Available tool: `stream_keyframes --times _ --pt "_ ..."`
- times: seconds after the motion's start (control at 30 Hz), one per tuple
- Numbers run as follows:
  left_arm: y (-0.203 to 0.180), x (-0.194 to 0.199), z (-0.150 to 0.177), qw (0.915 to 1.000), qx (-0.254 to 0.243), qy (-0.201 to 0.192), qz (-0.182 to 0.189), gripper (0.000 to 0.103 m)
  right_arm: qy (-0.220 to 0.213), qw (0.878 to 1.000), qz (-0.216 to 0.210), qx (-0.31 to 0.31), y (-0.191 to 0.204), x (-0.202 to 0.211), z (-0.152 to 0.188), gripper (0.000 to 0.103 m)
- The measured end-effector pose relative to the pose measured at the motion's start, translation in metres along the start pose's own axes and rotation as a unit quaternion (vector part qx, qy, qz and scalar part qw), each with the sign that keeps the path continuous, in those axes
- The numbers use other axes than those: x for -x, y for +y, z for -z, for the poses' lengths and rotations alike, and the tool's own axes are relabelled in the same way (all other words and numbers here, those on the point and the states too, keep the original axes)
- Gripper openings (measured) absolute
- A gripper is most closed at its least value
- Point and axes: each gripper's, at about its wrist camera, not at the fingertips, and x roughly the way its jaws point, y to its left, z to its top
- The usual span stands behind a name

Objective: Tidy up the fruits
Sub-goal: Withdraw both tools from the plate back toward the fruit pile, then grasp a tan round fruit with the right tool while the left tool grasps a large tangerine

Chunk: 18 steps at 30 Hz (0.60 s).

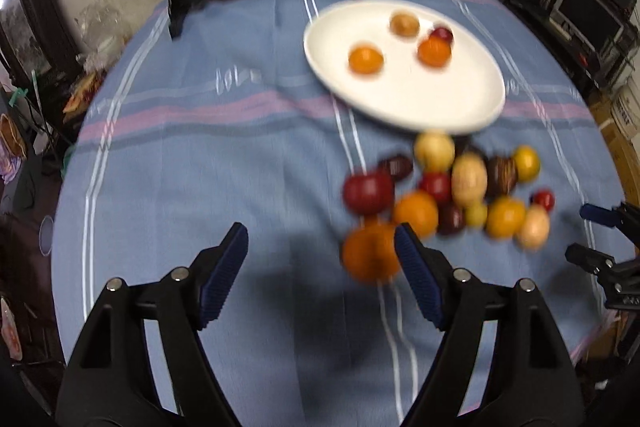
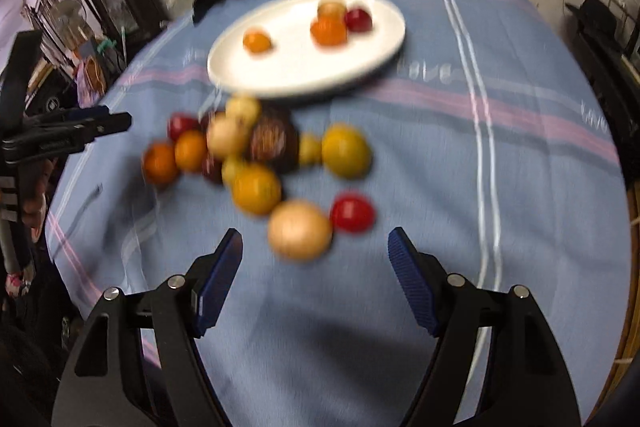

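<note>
- Your left gripper (image 1: 320, 247) stands wide and holds nothing; an orange fruit (image 1: 370, 253) lies just outside its right finger, not between the pads.
- Your right gripper (image 2: 314, 251) is also wide and empty. A pale round fruit (image 2: 300, 229) lies just ahead of its gap, and a red fruit (image 2: 353, 213) touches it on the right.
- The white plate (image 2: 372, 59), beyond the pile, already carries four fruits.
- Risk, in my judgement: closing on the pale fruit can push the red one, and it may roll over the blue tablecloth (image 2: 420, 147).
- Both views are blurred, so aiming now can miss.
</note>
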Motion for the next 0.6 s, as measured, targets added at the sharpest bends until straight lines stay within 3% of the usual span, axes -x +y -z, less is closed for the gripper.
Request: stream_keyframes --times 0.2,0.43,0.57,0.6 --pt "-0.009 -0.007 0.027 0.9996 -0.005 0.027 0.004 0.077 0.021 1.000 0.000 -0.009 0.005 -0.021 0.009 0.076" --pt "-0.011 -0.005 0.029 0.9995 -0.007 0.029 0.005 0.077 0.021 0.999 0.010 -0.023 0.008 -0.046 -0.004 0.075" --pt "-0.014 -0.012 0.026 0.9993 -0.005 0.034 0.014 0.078 0.030 1.000 -0.003 -0.005 0.011 -0.044 -0.007 0.044" --pt "-0.015 -0.015 0.025 0.9992 -0.005 0.036 0.014 0.078 0.034 0.999 0.002 -0.001 0.011 -0.042 -0.007 0.044"
